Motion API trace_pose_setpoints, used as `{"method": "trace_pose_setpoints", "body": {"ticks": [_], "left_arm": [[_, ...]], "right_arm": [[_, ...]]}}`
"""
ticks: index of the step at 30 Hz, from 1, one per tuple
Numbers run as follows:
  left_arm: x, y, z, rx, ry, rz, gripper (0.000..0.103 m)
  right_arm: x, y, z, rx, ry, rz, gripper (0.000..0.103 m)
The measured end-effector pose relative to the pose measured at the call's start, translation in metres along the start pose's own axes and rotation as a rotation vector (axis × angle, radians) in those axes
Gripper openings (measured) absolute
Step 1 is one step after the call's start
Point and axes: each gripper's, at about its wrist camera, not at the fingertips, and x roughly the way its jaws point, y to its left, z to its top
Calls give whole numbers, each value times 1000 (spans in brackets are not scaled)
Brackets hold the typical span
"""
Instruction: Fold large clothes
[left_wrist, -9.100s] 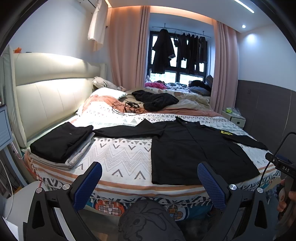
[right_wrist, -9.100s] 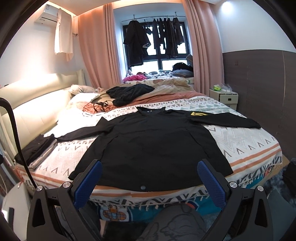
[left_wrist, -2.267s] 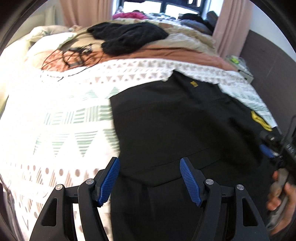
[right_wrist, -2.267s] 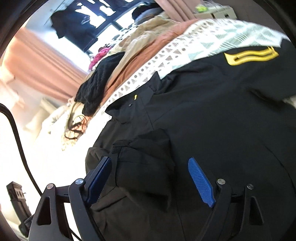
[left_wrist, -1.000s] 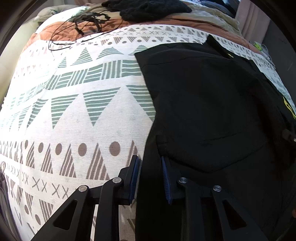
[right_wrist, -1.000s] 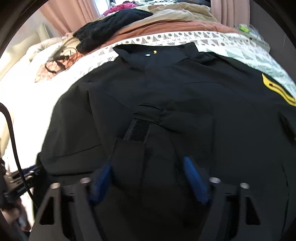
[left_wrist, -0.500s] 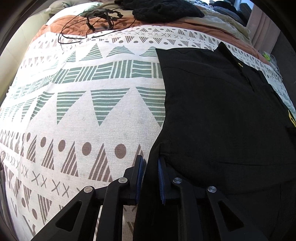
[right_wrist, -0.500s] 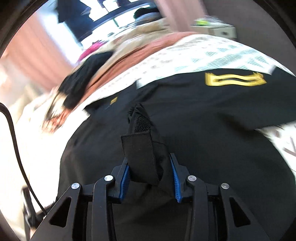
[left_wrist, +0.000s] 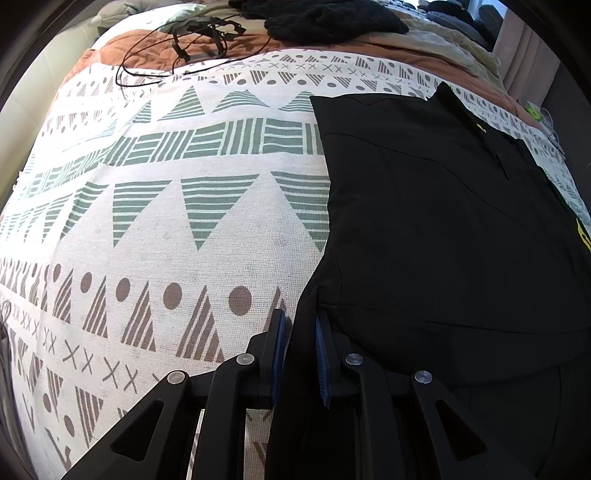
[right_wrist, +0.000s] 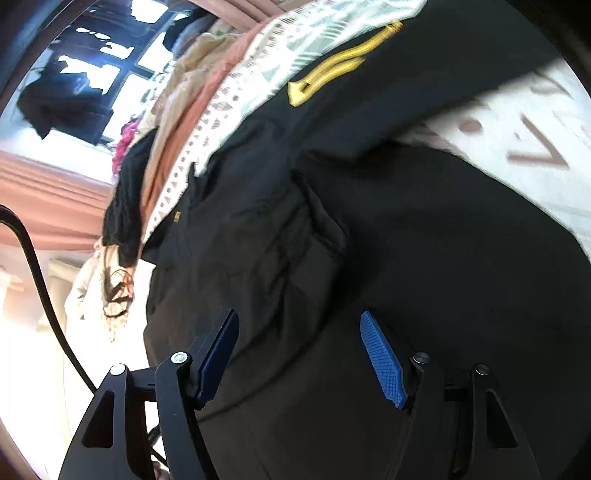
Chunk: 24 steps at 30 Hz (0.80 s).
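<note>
Left wrist view: left claw (left_wrist: 298, 350) pinching the black jacket (left_wrist: 443, 229) at its left folded edge, low down near the near side of the bed, pads close together with a ridge of dark cloth between them. Lying flat on the patterned bedspread (left_wrist: 177, 229), with the collar toward the far side and a tangle of black cable (left_wrist: 192, 40) well apart beyond it. Best kept as an anchor here: no lifting yet, no tugging sideways, since the fold line running up from the pinch looks straight and any pull would likely skew it. Worth taking the doubled layer fully into the pads, not the top ply alone; cannot tell from here how many plies are caught. Right wrist view, tilted and a little blurred: right claw (right_wrist: 299, 354) spreading, jaws opening, nothing pressed between the pads, only the body of the jacket lying beneath the gap. Yellow sleeve emblem (right_wrist: 332, 66) up and to the right, on the sleeve stretched out across the bedspread toward that side. Judged next: bring the open claw to that sleeve near its cuff, close on a firm bite, then carry it across the body so it lies flat. Slow, low travel advisable, as the fabric looks limp and prone to bunching. Pile of dark clothes (right_wrist: 125, 206) at the far side best left alone.
</note>
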Motion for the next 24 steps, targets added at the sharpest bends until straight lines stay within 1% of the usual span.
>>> {"method": "trace_pose_setpoints", "body": {"ticks": [3, 4, 5, 6, 7, 9, 13, 18, 20, 22, 24], "left_arm": [[0, 2, 1, 3, -2, -8, 17], [0, 3, 1, 0, -4, -11, 17], [0, 4, 1, -6, -7, -15, 17], [1, 6, 1, -18, -9, -23, 17], [1, 8, 2, -29, -9, -31, 17], [1, 10, 2, -44, -11, -44, 17], [0, 13, 0, -47, -17, -62, 17], [-2, 23, -3, -81, -14, -96, 17], [-3, 25, -4, -86, -13, -103, 17], [-5, 24, -6, -90, -15, -95, 20], [-9, 23, -8, -89, -17, -91, 20]], "right_arm": [[17, -3, 5, -1, 0, 6, 68], [18, -3, 7, -9, -14, 4, 61], [19, -2, 9, -21, -29, 3, 33], [21, -1, 12, -31, -27, 10, 8], [26, -3, 14, -29, -20, 9, 6], [32, -5, 18, -24, -35, 37, 6], [48, 4, 37, -50, -70, 62, 6], [63, 10, 46, -76, -82, 101, 6], [67, 14, 49, -83, -83, 112, 6], [69, 18, 53, -109, -90, 123, 6], [70, 17, 54, -116, -87, 130, 6]]}}
